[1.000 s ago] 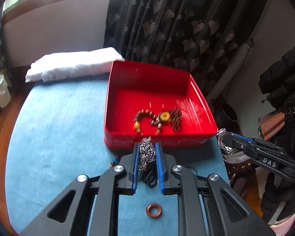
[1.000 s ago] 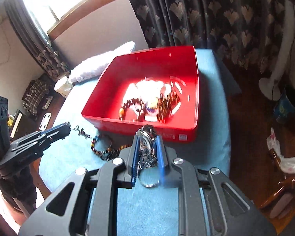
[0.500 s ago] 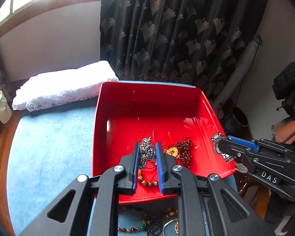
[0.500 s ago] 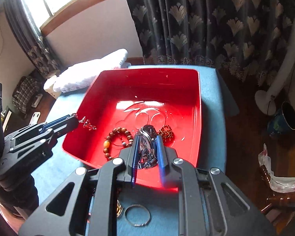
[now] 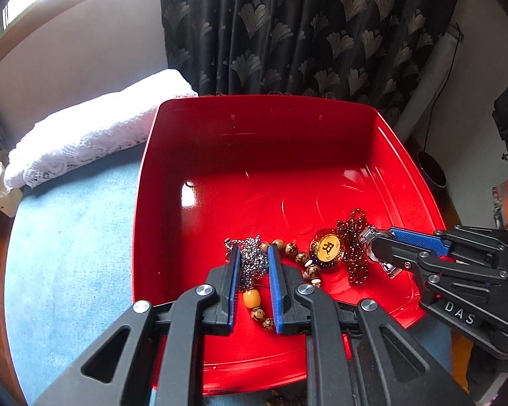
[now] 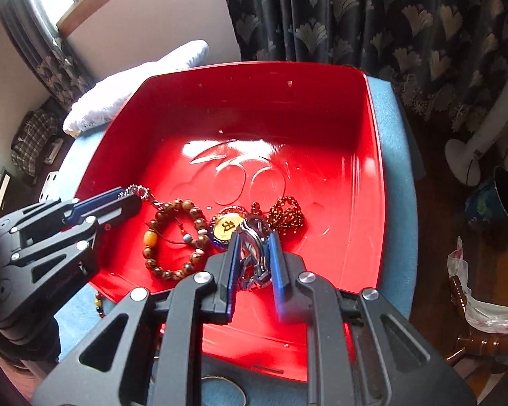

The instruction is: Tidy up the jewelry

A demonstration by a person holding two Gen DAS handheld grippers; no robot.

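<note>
A red tray (image 5: 172, 182) (image 6: 377, 155) stands on the blue cloth. My left gripper (image 5: 253, 253) is shut on a silver chain (image 5: 252, 264) and holds it low inside the tray, over a brown bead bracelet (image 5: 298, 257) (image 6: 172, 237). My right gripper (image 6: 253, 240) is shut on a silver metal watch (image 6: 252, 253), also inside the tray, beside a gold medallion (image 5: 327, 247) (image 6: 227, 226) and a dark red bead strand (image 5: 354, 247) (image 6: 284, 215). The right gripper also shows in the left wrist view (image 5: 377, 247), the left gripper in the right wrist view (image 6: 132, 196).
A white lace towel (image 5: 84, 135) (image 6: 135, 84) lies on the blue cloth (image 5: 67, 253) behind the tray's left side. A metal ring (image 6: 223, 390) and beads (image 6: 100, 304) lie on the cloth in front of the tray. A dark curtain hangs behind; a fan base (image 6: 464, 159) stands on the floor at right.
Both grippers have moved forward from the cloth over the tray's front wall and lowered into the tray, each still holding its piece. The tray's jewelry is now right under the fingertips.
</note>
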